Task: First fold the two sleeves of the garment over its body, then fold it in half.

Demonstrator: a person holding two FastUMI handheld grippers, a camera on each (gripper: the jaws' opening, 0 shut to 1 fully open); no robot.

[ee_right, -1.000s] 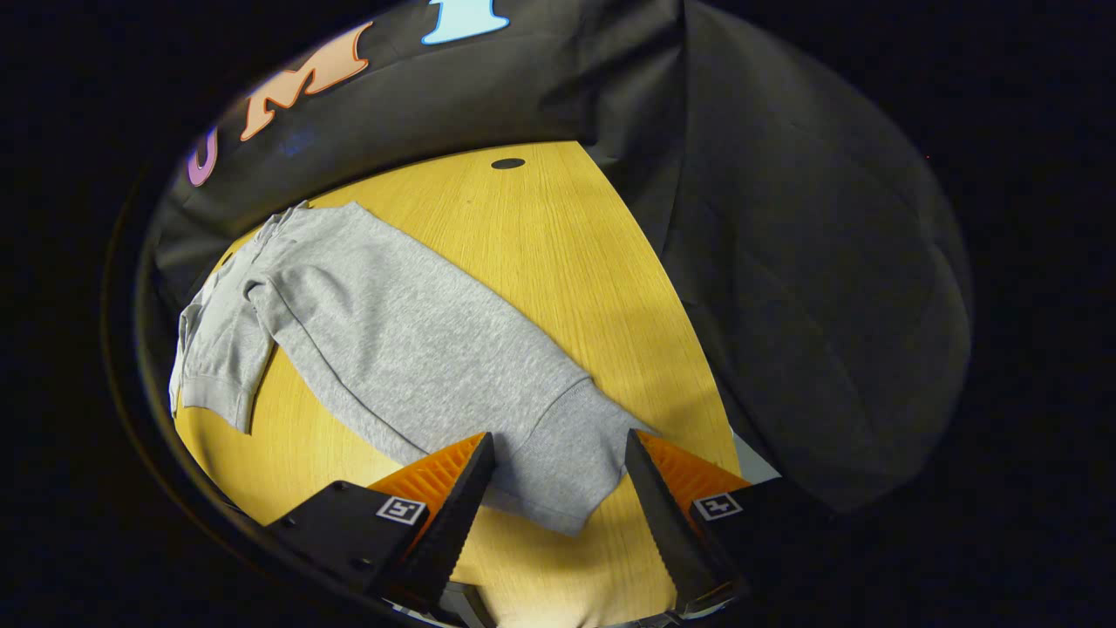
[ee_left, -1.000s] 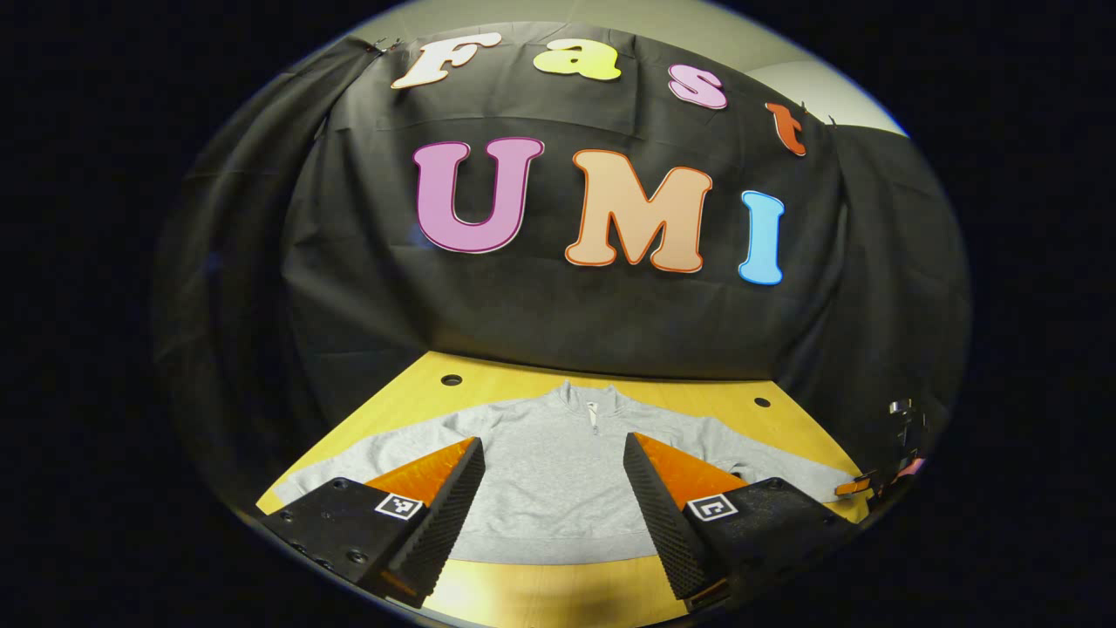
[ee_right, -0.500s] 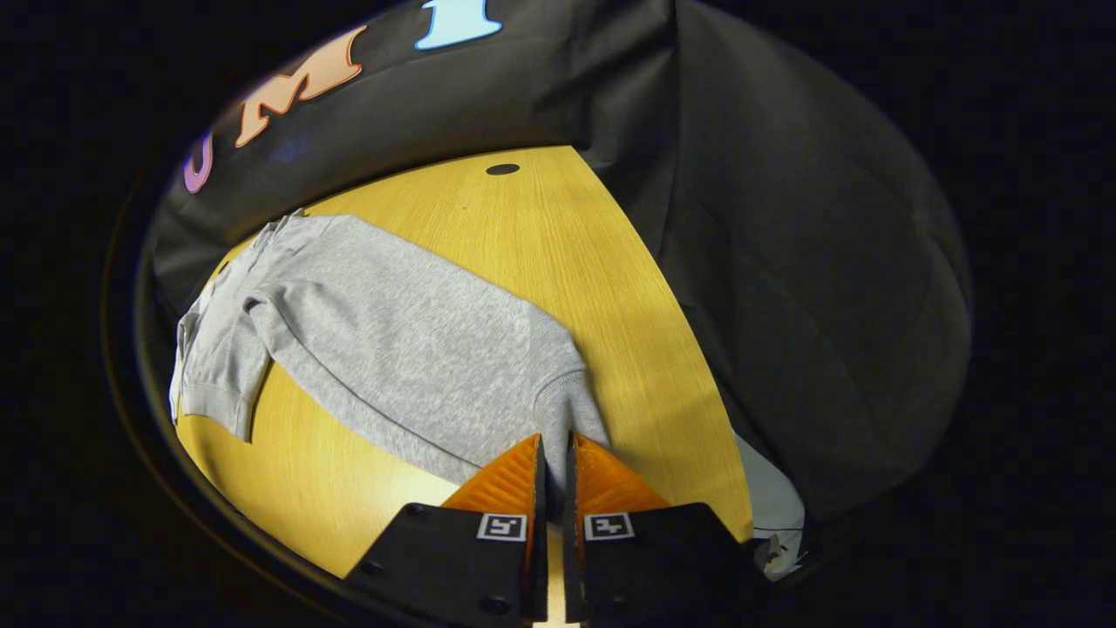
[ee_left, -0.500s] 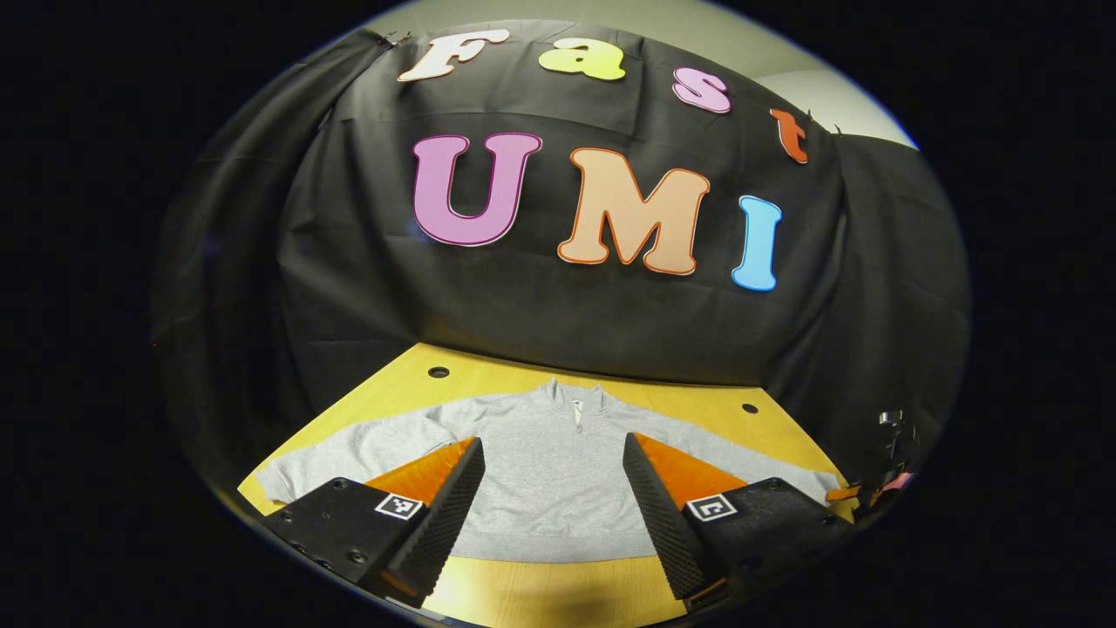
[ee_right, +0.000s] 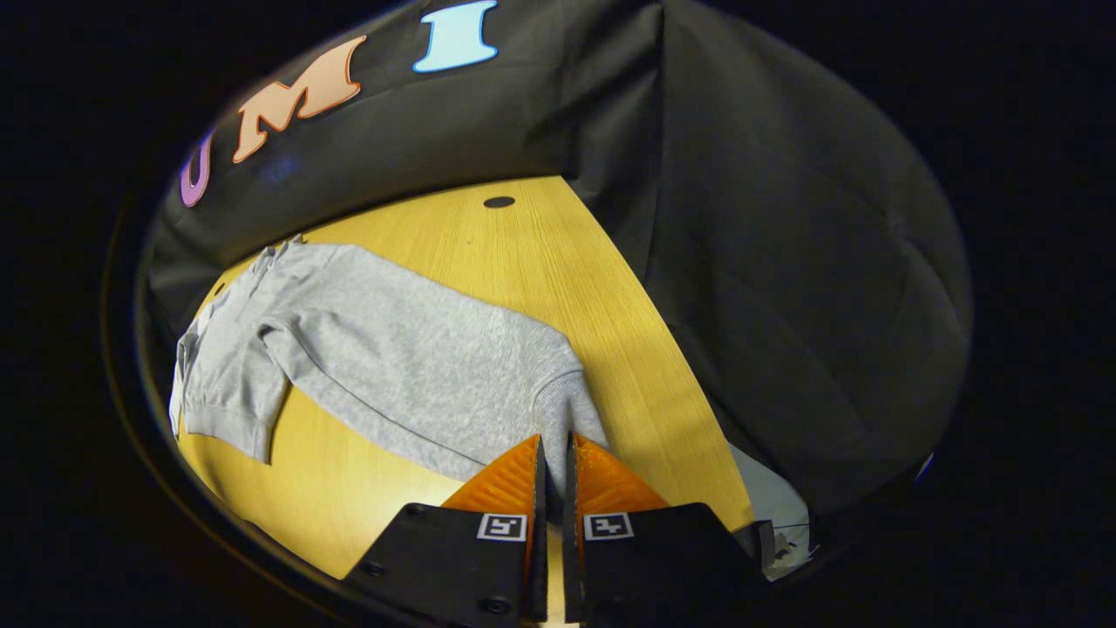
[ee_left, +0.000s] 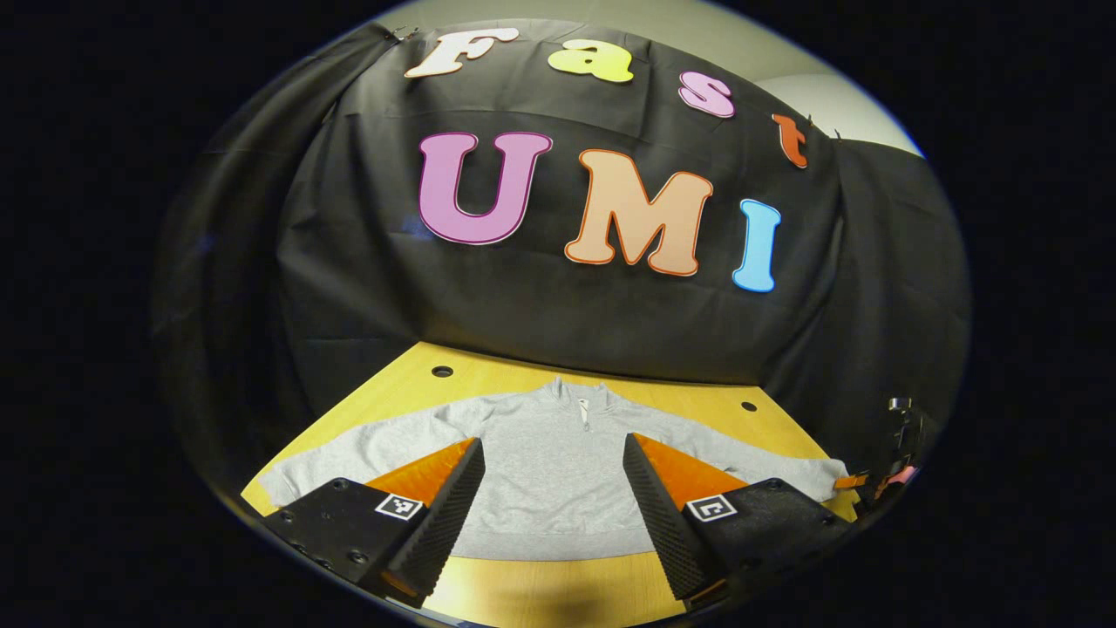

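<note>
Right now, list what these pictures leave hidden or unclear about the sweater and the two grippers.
- Right gripper view: the sleeve cuff runs in between the shut fingers of the right gripper; its tip is hidden by them.
- Left gripper view: the fingers of the open left gripper cover parts of the sweater and its hem.
- Left gripper view: the other gripper at the right edge is too small and cut off to judge.

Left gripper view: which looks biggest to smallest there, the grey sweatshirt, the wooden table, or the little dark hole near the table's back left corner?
1. Wooden table, reaching past the garment on every side.
2. Grey sweatshirt, spread flat with both sleeves out.
3. Dark hole, tiny, though farthest from the camera.
</note>
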